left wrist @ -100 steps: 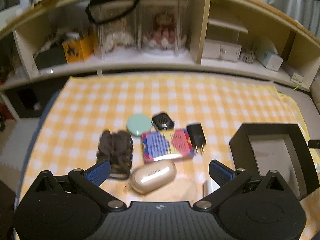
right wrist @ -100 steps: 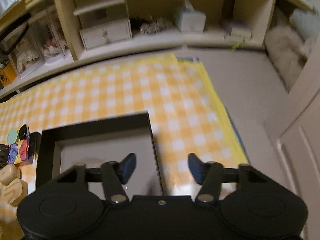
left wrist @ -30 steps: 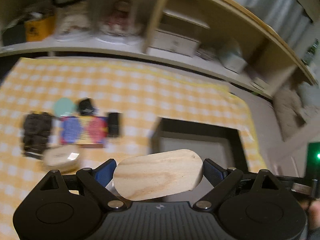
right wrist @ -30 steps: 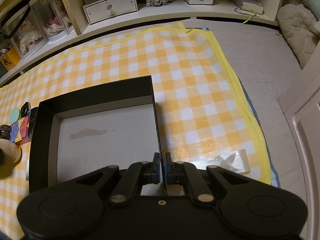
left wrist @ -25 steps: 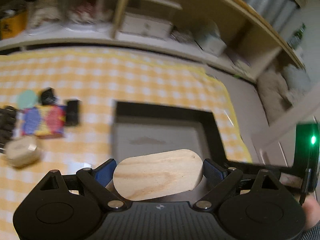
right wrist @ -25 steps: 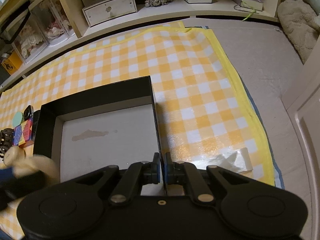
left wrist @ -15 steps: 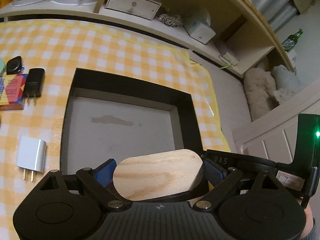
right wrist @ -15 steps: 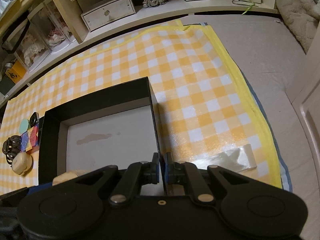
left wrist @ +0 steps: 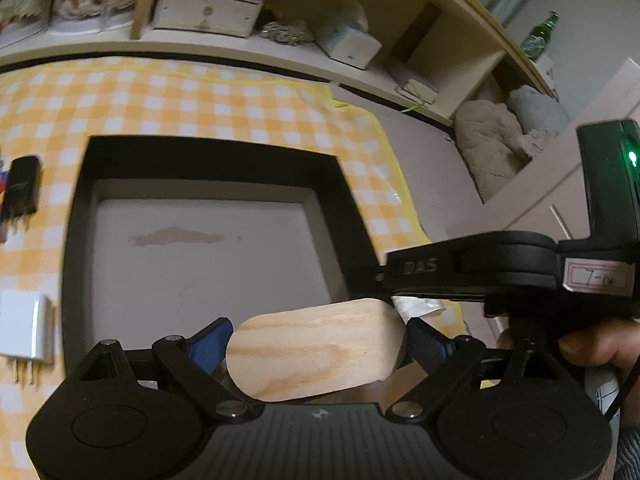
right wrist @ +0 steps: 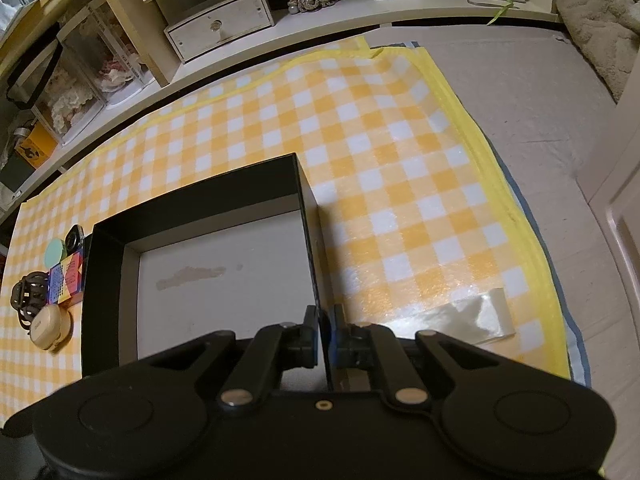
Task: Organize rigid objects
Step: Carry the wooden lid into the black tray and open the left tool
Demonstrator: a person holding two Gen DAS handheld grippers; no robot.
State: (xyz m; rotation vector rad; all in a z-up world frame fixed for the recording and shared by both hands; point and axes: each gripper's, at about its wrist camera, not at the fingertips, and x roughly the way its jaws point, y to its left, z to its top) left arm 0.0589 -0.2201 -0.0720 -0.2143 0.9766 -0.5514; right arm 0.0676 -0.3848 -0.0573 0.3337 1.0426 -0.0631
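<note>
I've got the wooden block (left wrist: 316, 350) pinched lengthwise between the blue pads of my left gripper (left wrist: 318, 346), jaws spread wide around it, and it hangs over the near edge of the black box (left wrist: 208, 148). Looking down into that box: pale grey floor, one brownish scuff mark, and nothing lying inside that I can see. The block is above it, not resting in it.

My right gripper (right wrist: 326, 338) has its jaws pressed together on the box's right wall, one finger inside and one outside, clamping the thin black side near its front corner. In the left view I can see that same gripper reaching in from the right, with a hand (left wrist: 592, 344) wrapped on its handle.

Outside the box, on the yellow checked cloth (right wrist: 380, 160): a white plug (left wrist: 24, 330) lies just left of the box, a black charger (left wrist: 24, 184) further back near its far left corner. In the right view, a colourful little box (right wrist: 66, 282) touches the outer left wall, with a mint round case (right wrist: 55, 251), a small black item (right wrist: 74, 237), a dark hair clip (right wrist: 28, 294) and a beige oval case (right wrist: 50, 326) clustered around it. A strip of clear tape (right wrist: 452, 318) sits on the cloth to the right.
</note>
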